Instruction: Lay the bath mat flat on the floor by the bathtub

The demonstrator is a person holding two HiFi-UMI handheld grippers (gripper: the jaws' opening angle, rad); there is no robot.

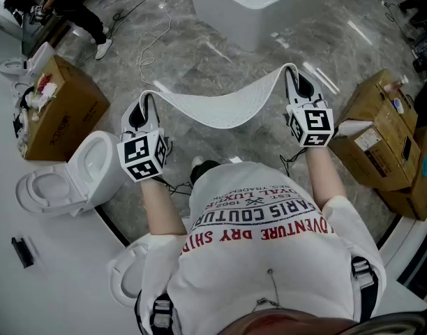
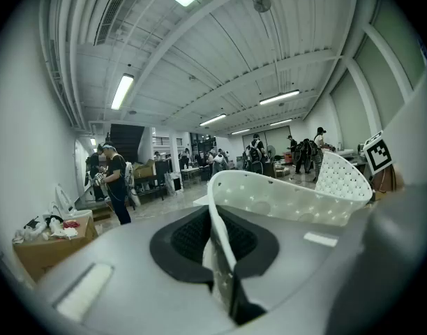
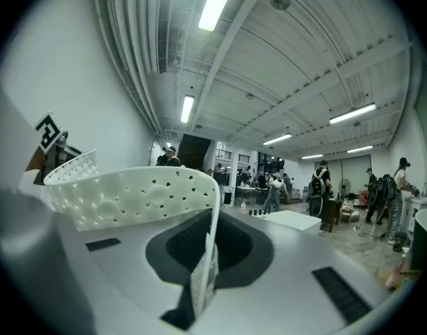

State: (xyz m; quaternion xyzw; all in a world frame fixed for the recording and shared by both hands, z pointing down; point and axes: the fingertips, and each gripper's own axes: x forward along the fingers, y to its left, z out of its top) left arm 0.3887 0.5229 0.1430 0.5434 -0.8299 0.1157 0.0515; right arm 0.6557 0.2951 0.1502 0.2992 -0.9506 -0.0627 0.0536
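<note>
- While you hold the bath mat [image 1: 224, 107] by its two ends, it hangs in a shallow sag above the floor [image 1: 192, 61], short of the bathtub [image 1: 255, 5]. This two-point hold appears intended to present it spread out for lowering.
- Your left tool [image 1: 145, 100] is pressed together, pinching the bath mat's left edge.
- Your right tool [image 1: 291, 75] is likewise clamped on the right edge.
- Neither end touches the floor yet.

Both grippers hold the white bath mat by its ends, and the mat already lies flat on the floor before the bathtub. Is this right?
Not flat yet. In the head view the bath mat hangs sagging in the air between the left gripper and the right gripper, above the floor before the bathtub. Both do hold its ends.
</note>
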